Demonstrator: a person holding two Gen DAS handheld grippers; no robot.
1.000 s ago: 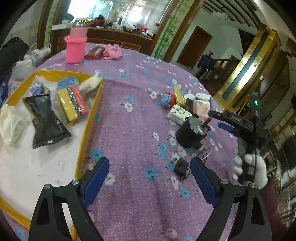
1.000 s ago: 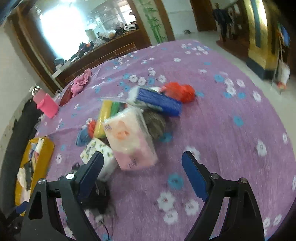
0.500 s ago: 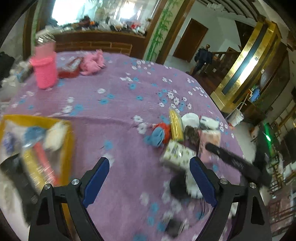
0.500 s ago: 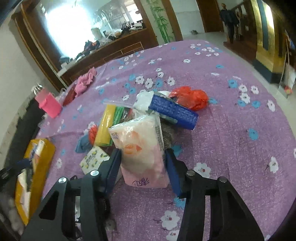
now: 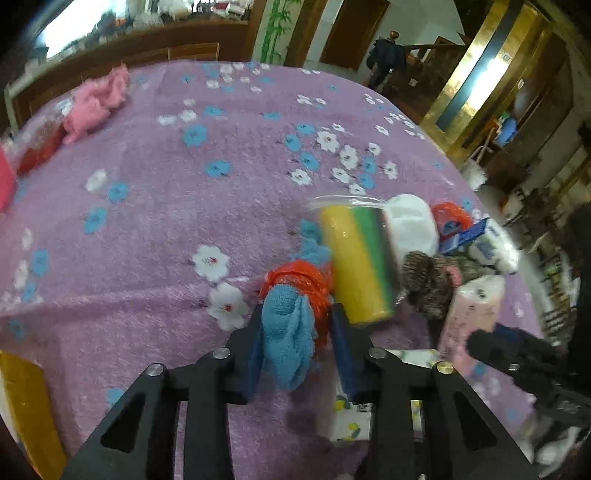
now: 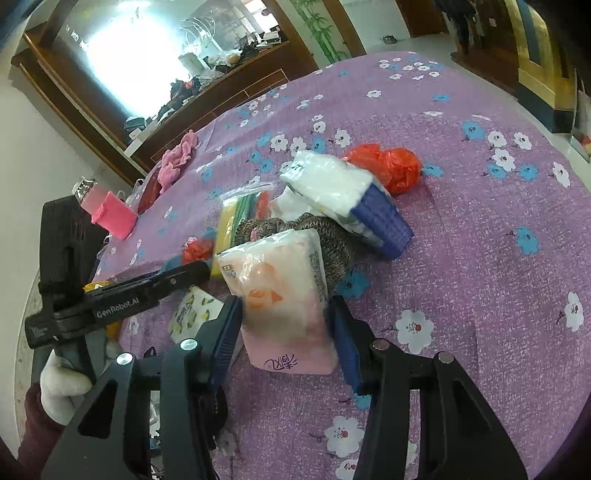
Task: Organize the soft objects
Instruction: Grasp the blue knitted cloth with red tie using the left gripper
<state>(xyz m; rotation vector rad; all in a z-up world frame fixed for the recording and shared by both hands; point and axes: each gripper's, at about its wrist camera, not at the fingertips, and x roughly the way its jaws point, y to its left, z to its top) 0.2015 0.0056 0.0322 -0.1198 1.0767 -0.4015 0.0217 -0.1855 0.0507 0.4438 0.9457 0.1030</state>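
The left hand-held gripper (image 5: 295, 343) is clamping a blue knitted cloth bundle (image 5: 290, 334) wrapped in orange mesh, at the pile's near edge. The right hand-held gripper (image 6: 284, 328) is squeezing a pink tissue pack (image 6: 280, 295) across its width. Both are probably light and squashy; the pack's plastic film is likely slippery, so a mid-body hold is suiting it. The tabletop (image 6: 480, 229) is wearing a plush purple floral cover inside a wood-panelled room.

I saw a bright window (image 6: 122, 55) glaring above a long wooden sideboard (image 6: 229, 99), a brown door (image 5: 352, 33), and gold-framed panelling (image 5: 476, 70) on the right.
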